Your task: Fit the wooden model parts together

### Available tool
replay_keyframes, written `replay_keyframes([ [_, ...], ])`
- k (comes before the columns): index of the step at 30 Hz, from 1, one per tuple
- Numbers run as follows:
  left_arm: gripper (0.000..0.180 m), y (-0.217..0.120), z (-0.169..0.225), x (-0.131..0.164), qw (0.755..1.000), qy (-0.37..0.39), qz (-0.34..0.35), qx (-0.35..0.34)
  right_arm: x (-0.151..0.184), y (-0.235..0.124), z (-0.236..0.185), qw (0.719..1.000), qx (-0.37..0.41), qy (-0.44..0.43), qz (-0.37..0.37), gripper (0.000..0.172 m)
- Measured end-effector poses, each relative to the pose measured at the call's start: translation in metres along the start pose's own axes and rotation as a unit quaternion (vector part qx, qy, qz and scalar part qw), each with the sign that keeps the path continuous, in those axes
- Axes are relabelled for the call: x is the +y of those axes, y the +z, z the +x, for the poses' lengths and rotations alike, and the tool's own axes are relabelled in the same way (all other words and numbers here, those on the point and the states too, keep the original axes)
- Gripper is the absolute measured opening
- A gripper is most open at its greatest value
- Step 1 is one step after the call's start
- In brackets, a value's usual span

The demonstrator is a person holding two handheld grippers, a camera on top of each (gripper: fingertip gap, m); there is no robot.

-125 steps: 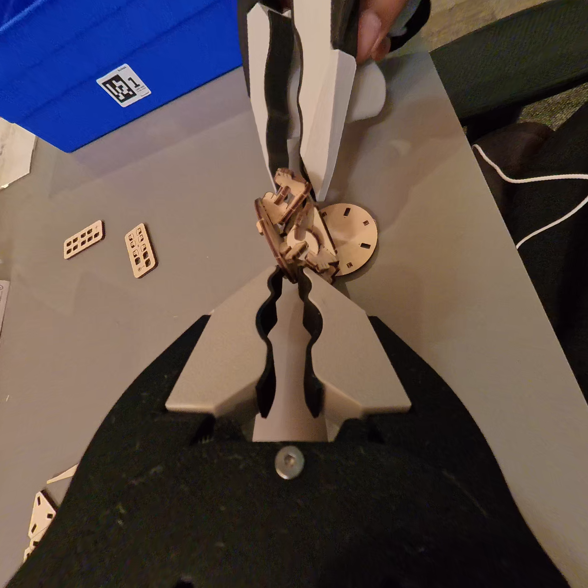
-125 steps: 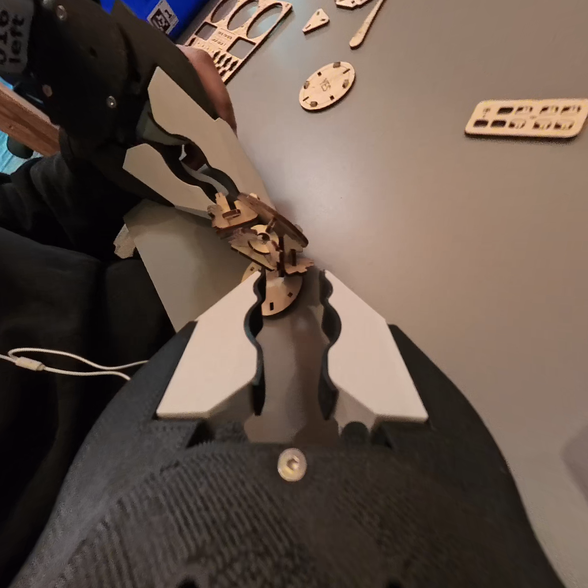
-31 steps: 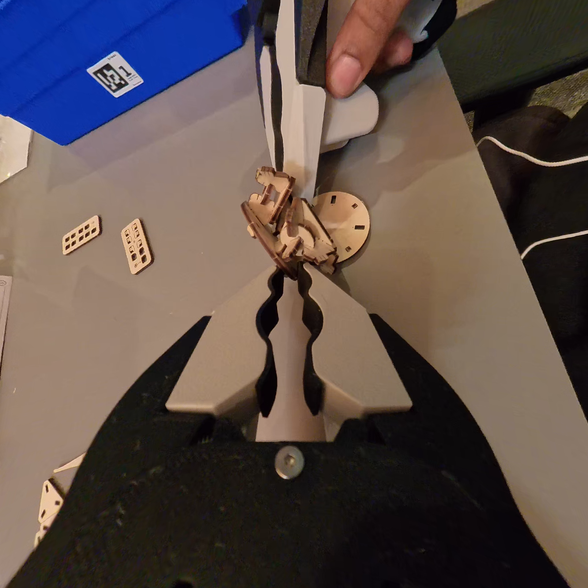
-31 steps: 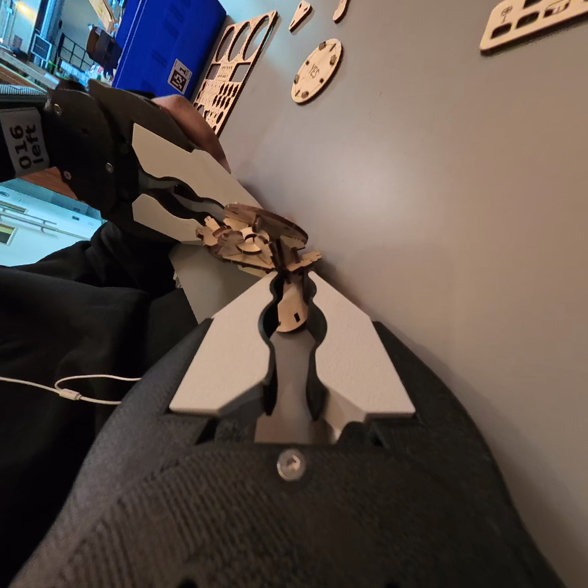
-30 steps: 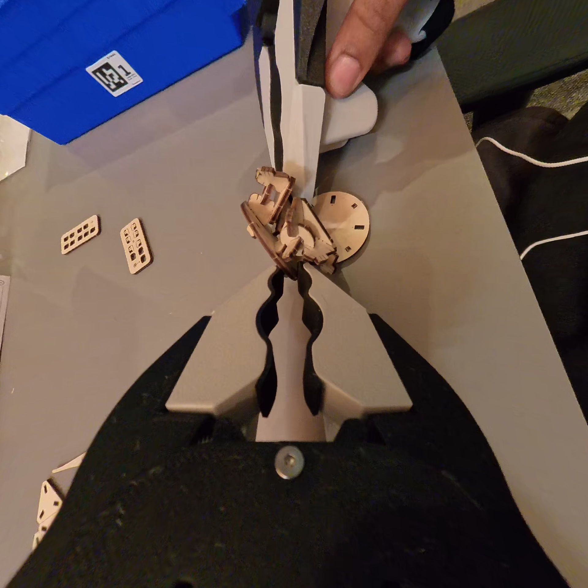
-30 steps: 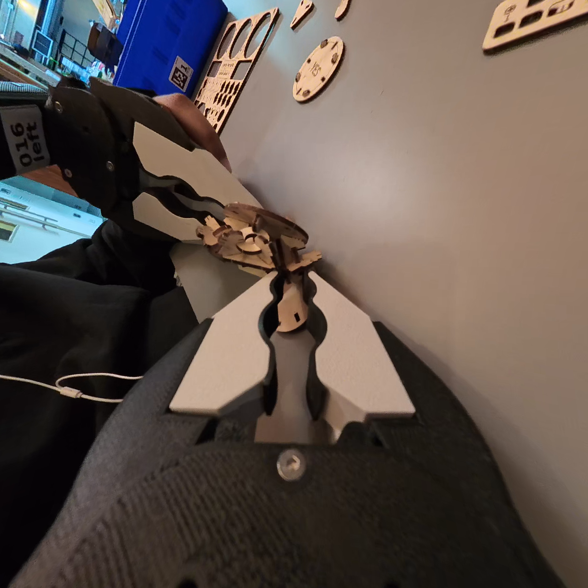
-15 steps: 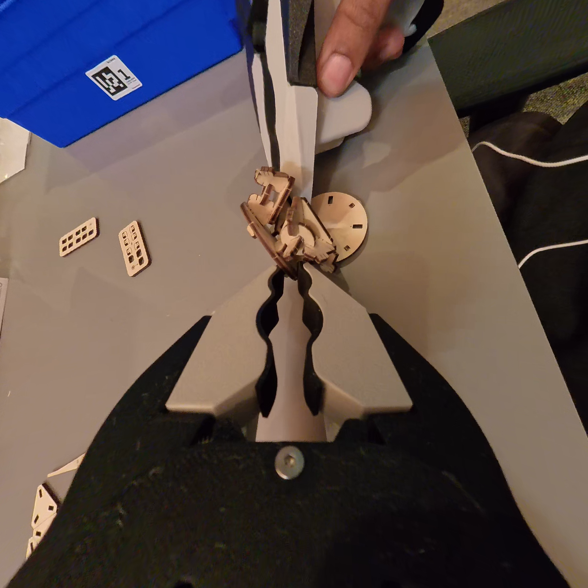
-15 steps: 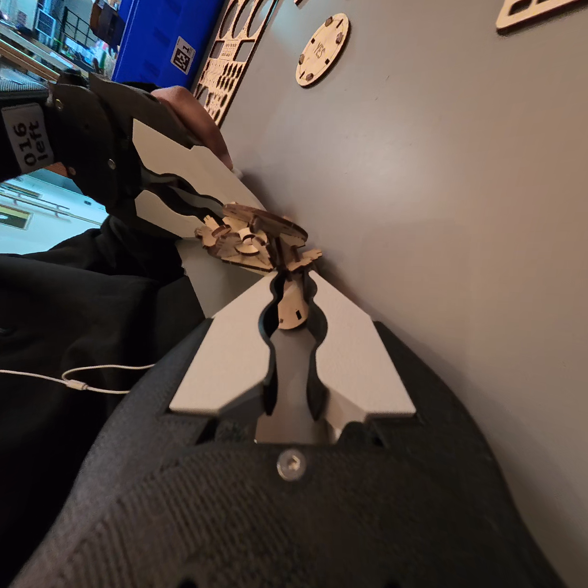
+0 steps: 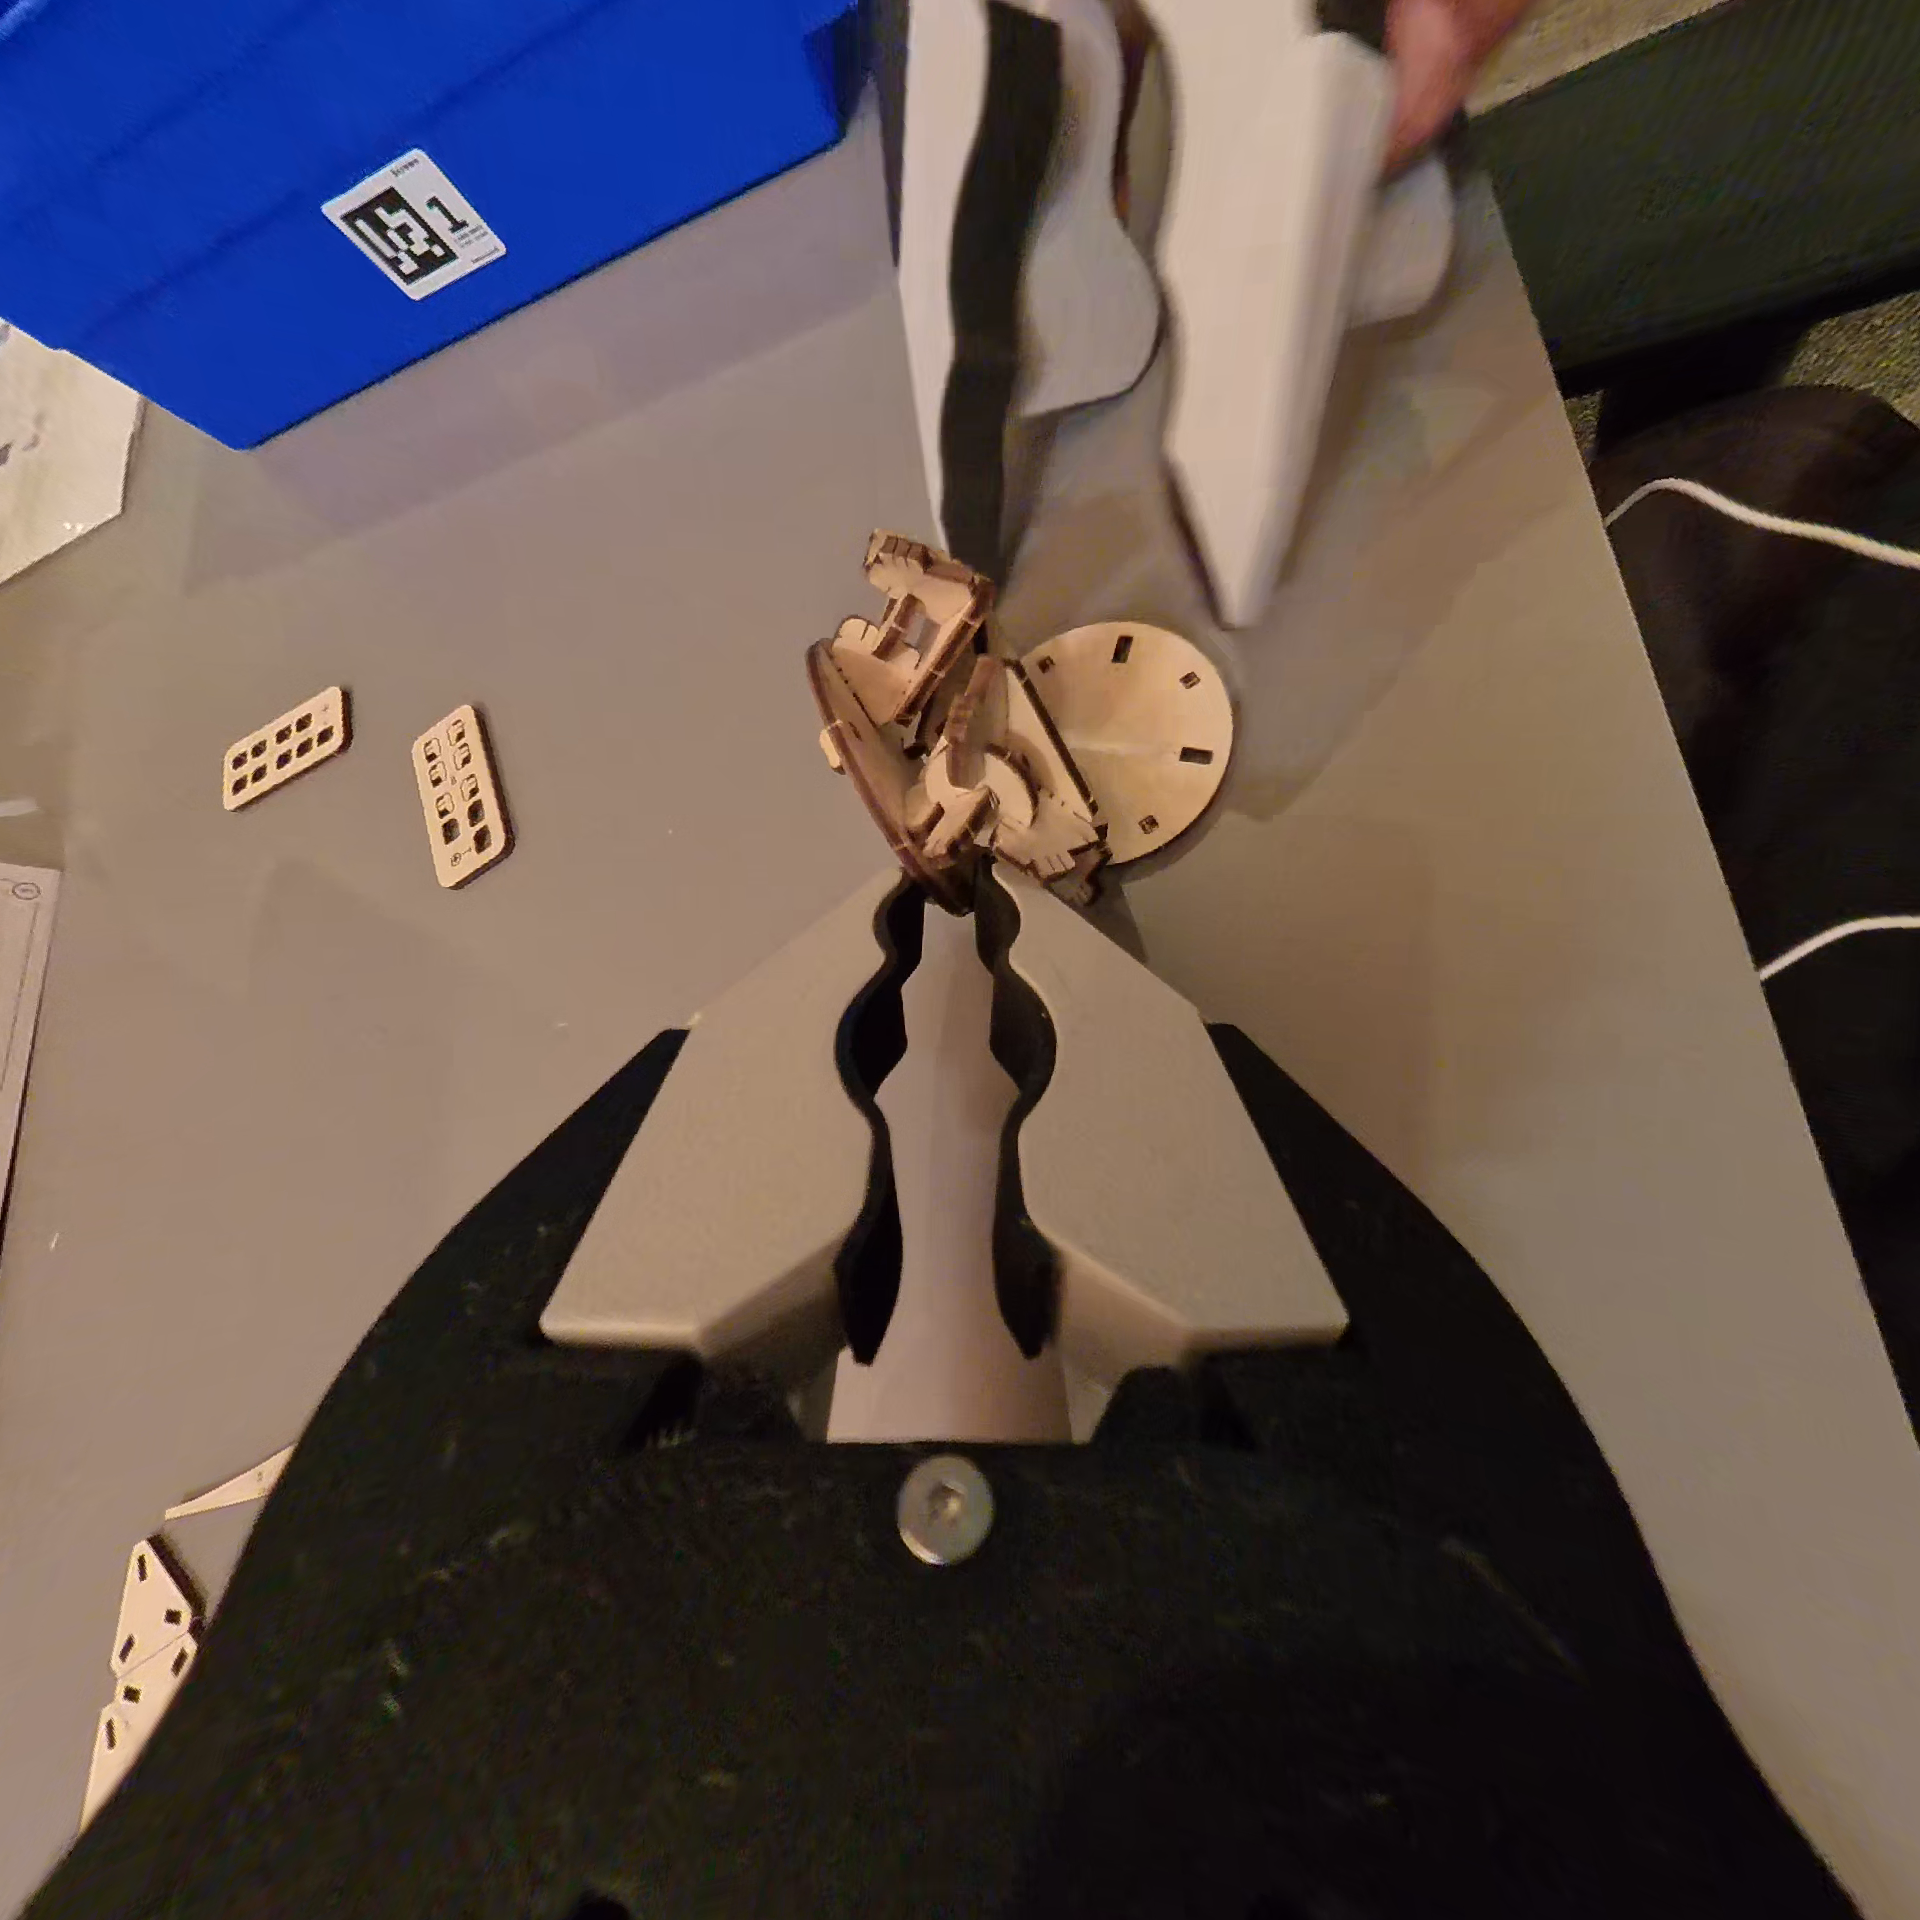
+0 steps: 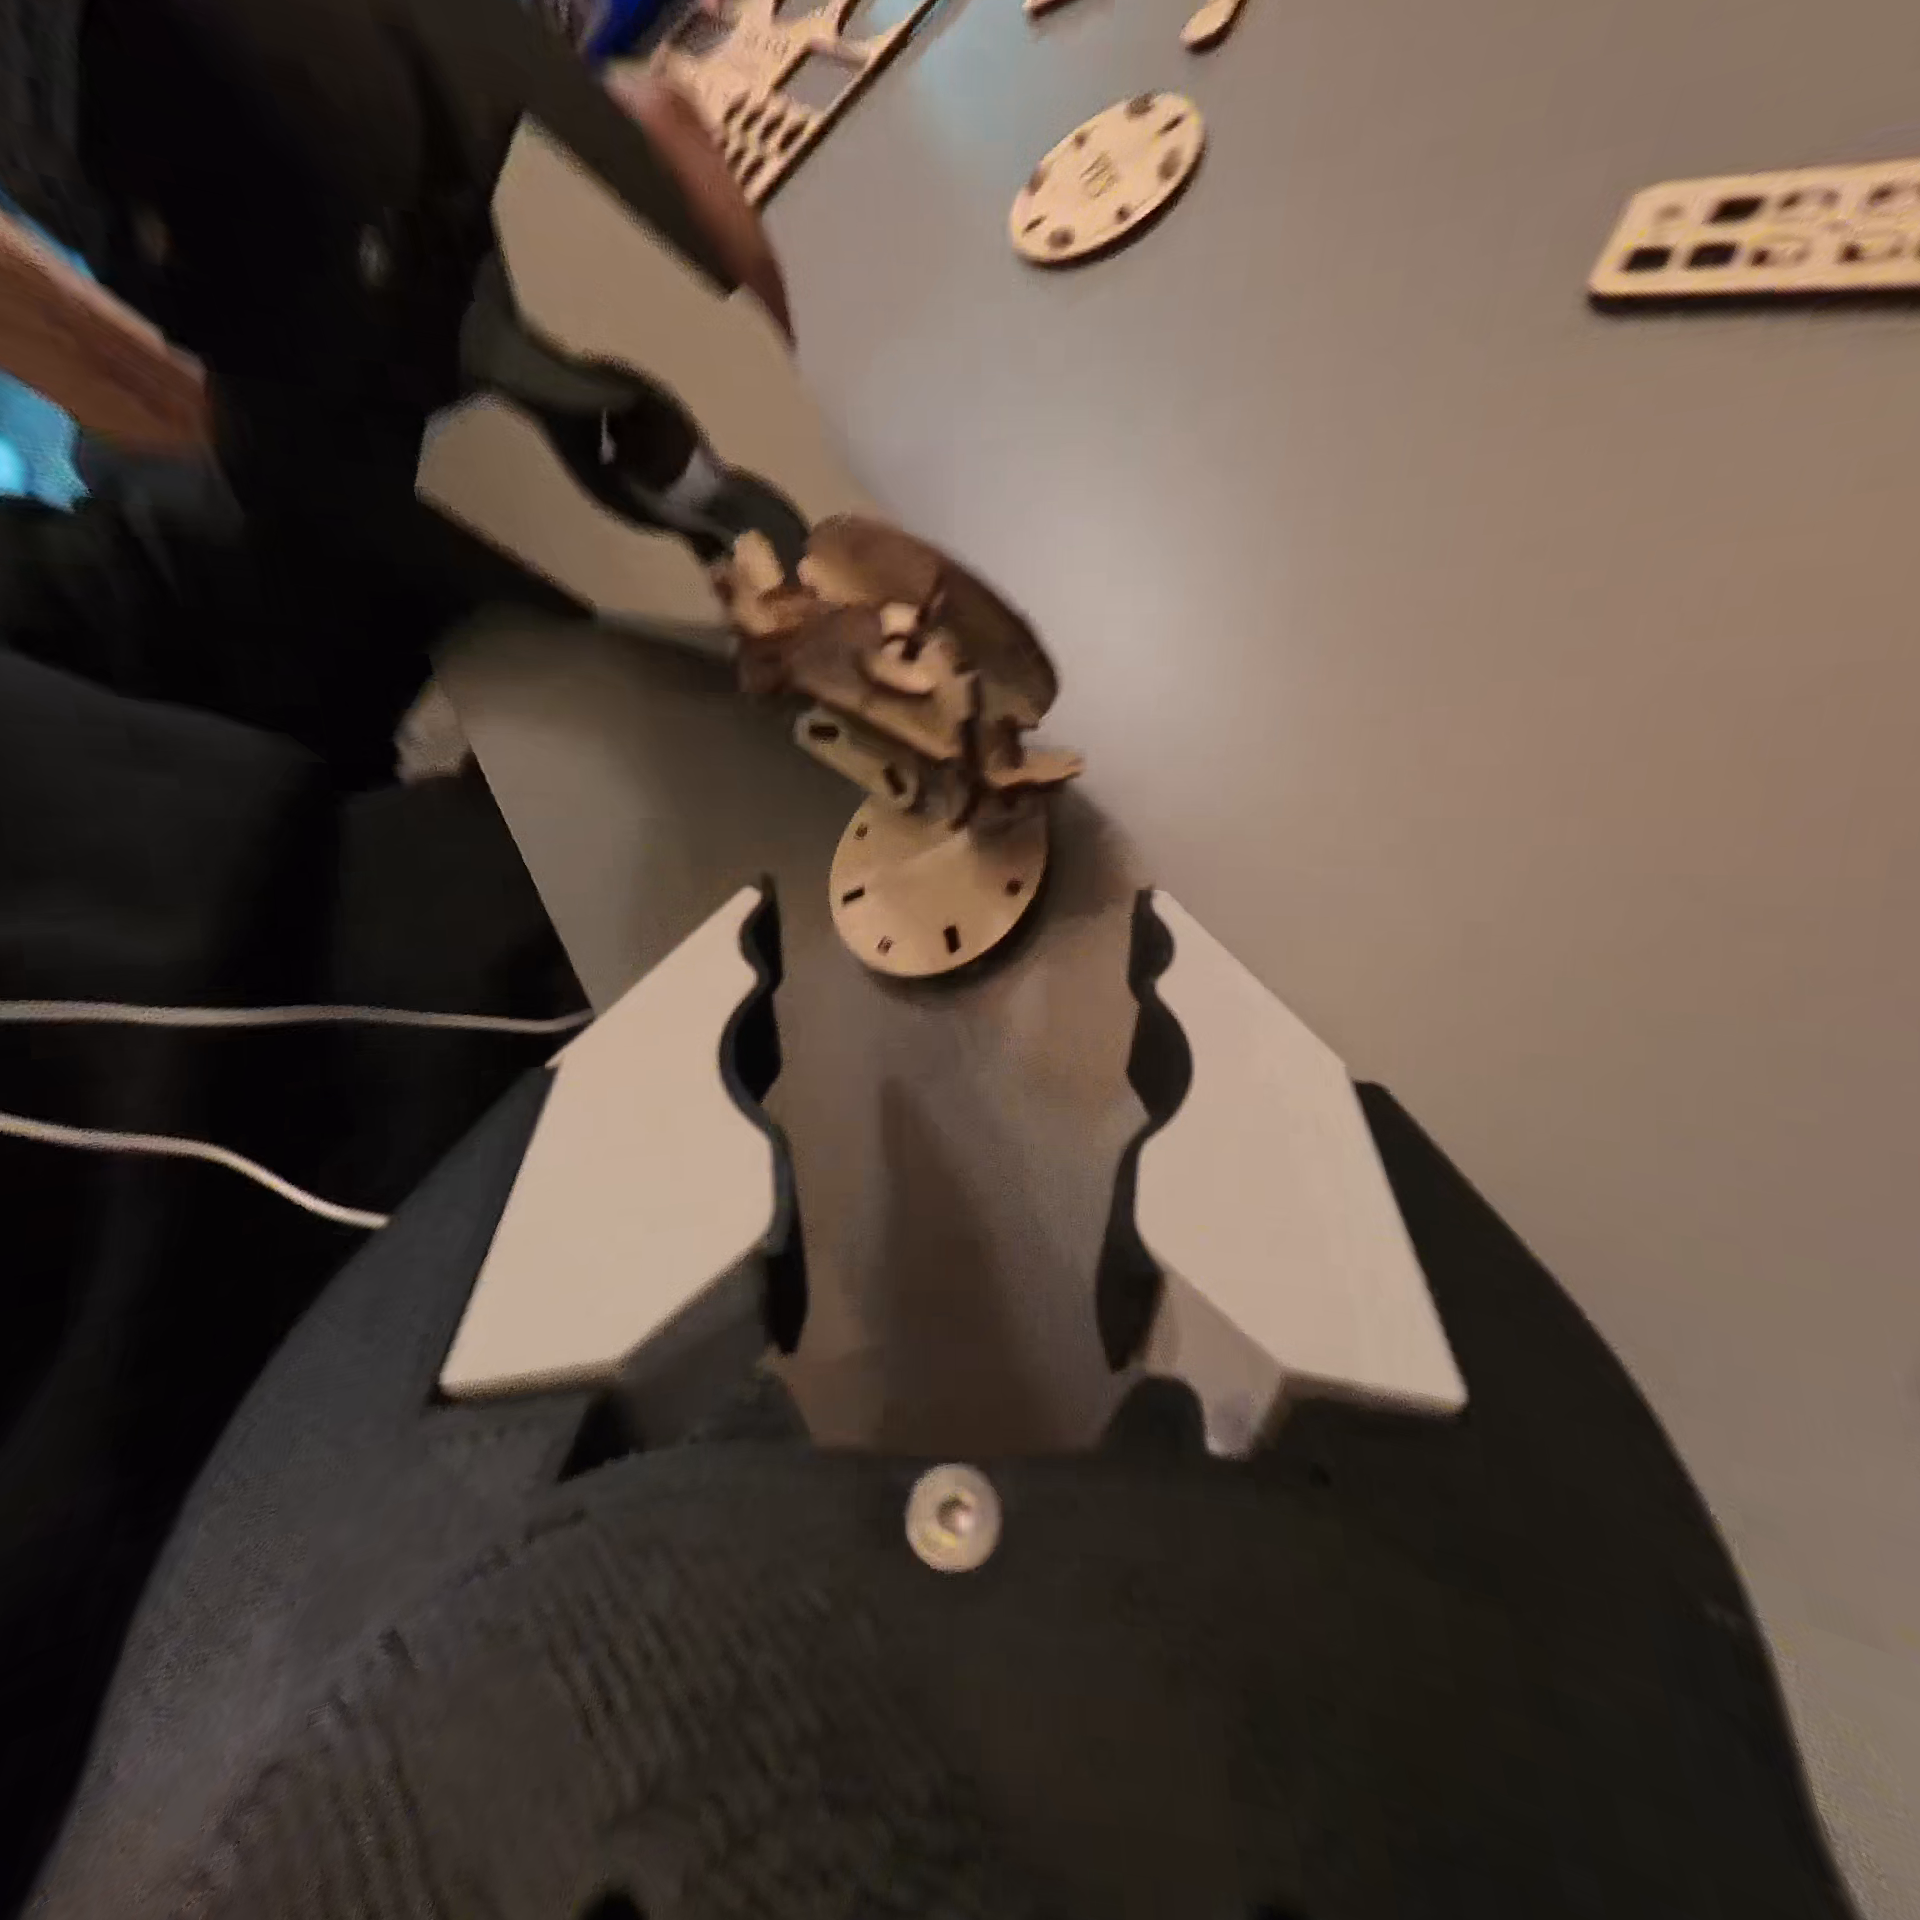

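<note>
While your left gripper [image 9: 948, 902] pinches the wooden model [image 9: 940, 764] at twelve o'clock above the table [image 9: 623, 582], your right gripper [image 10: 954, 914] gapes empty; a disc [image 10: 938, 896] lies between its fingers.

The wooden model [image 9: 940, 769] is pale, laser-cut plywood with dark, burnt edges. The tabletop [image 9: 623, 540] is smooth, matt grey. The blue bin [image 9: 312, 156] looks plastic.

Right wrist view motion-blurred: wooden assembly [image 10: 894, 665] smeared, joints unreadable; left gripper [image 10: 727, 530] tips blurred, contact w/ assembly unclear. Cut-out sheet [image 10: 790, 73] & slotted strip [image 10: 1766, 249] cropped by edges. Left wrist view: right gripper [image 9: 1101, 582] blurred, upper part cropped; blue bin [image 9: 312, 156] cropped top/left; wooden bits [image 9: 145, 1662] half hidden behind gripper body.
</note>
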State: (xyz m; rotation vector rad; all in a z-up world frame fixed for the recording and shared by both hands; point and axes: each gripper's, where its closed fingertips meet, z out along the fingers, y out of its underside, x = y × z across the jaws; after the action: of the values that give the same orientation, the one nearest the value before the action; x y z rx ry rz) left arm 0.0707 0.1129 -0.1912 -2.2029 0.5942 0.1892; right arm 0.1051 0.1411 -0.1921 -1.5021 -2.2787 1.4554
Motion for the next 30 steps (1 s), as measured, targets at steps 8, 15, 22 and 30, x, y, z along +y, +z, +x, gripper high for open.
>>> replay_keyframes([
  [8, 0.016, -0.002, -0.003, 0.0, 1.0, -0.005, 0.006, -0.003, 0.001, 0.018, 0.003, 0.988, 0.084, -0.129, -0.026, 0.063],
  [15, 0.047, -0.009, -0.007, -0.001, 0.994, -0.088, 0.034, 0.05, -0.002, 0.015, 0.015, 0.983, 0.064, -0.166, -0.039, 0.052],
  [22, 0.047, -0.01, -0.005, -0.002, 0.992, -0.1, 0.044, 0.065, 0.002, 0.002, 0.022, 0.987, 0.073, -0.139, -0.029, 0.06],
  [30, 0.048, -0.014, 0.007, -0.008, 0.986, -0.105, 0.065, 0.11, 0.015, 0.005, -0.013, 0.985, 0.034, -0.166, -0.031, 0.065],
])
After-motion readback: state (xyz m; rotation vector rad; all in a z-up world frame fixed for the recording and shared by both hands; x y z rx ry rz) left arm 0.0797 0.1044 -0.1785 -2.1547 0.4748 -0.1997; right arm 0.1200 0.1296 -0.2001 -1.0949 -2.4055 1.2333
